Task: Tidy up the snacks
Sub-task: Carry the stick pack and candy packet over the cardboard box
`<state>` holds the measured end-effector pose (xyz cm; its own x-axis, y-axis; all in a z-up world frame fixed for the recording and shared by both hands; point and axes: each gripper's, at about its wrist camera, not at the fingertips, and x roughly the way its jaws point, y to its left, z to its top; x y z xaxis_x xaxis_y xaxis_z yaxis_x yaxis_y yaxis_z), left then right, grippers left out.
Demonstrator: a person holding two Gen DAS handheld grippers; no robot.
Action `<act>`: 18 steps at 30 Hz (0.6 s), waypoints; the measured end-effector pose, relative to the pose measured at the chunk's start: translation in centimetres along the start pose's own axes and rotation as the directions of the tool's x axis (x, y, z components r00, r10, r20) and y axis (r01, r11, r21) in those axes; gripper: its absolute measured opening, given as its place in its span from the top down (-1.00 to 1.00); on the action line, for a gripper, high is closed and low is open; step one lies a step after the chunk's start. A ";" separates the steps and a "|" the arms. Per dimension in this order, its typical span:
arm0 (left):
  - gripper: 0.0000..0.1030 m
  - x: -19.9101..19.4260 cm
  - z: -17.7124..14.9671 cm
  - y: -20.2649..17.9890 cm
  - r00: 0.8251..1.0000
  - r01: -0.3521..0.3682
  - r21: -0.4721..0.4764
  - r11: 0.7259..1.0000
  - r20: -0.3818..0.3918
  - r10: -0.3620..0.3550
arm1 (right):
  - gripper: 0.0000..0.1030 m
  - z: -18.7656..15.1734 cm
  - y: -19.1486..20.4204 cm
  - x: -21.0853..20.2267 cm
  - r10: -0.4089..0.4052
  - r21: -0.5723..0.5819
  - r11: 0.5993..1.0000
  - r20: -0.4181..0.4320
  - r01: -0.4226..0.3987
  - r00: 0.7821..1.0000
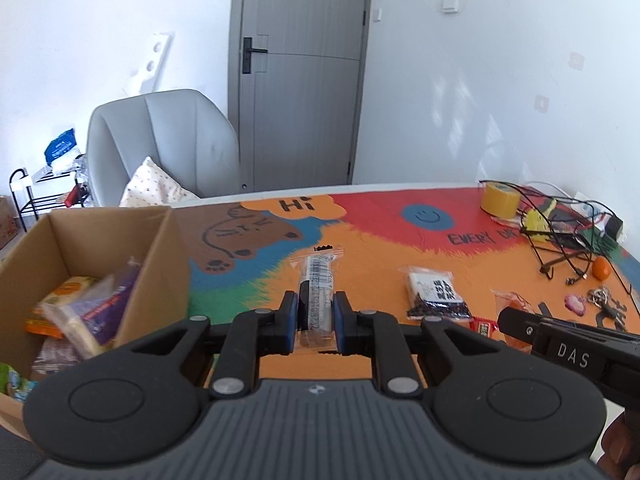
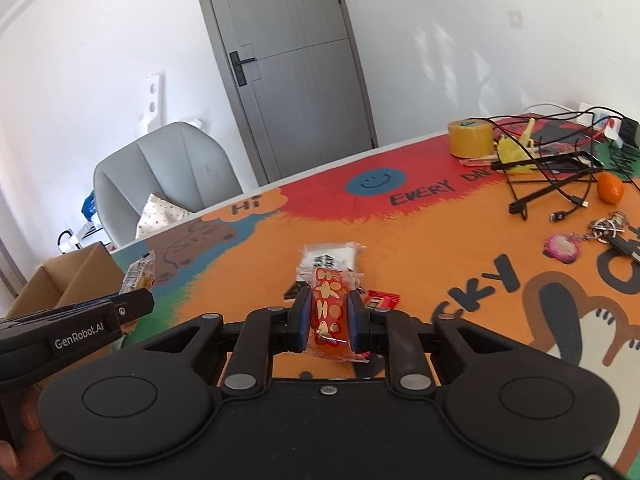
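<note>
Cardboard box (image 1: pixel 100 248) sat at the table's (image 1: pixel 360 248) left edge, nearer the left gripper (image 1: pixel 317 316), which pinched a clear-wrapped dark bar (image 1: pixel 316 292) lengthwise; right gripper (image 2: pixel 331 316) pinched a red sweet (image 2: pixel 330 308).

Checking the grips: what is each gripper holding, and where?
Left gripper: clear snack bar, near its lower end. Right gripper: red sachet, around its middle.

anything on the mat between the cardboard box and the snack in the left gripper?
Nothing: in the left wrist view only bare printed mat lies between the cardboard box and the clear-wrapped snack.
</note>
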<state>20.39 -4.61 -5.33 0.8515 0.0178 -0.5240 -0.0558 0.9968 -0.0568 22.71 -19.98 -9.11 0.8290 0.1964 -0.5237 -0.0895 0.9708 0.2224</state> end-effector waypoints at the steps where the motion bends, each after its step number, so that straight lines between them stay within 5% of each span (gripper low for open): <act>1: 0.66 -0.2 0.1 0.3 1.000 -0.005 -0.008 1.000 0.005 0.006 | 0.62 0.1 0.3 0.0 0.004 -0.002 1.000 0.002 -0.004 1.000; 18: 0.66 -4.2 2.7 7.2 0.986 -0.127 -0.100 0.987 0.100 0.137 | 0.62 2.1 6.6 0.0 0.122 -0.080 0.990 0.041 -0.119 0.992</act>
<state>17.85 2.66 -1.29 0.8838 0.1617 -0.4391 -0.2152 0.9737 -0.0744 23.24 -13.87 -5.91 0.8338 0.3077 -0.4583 -0.2308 0.9485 0.2168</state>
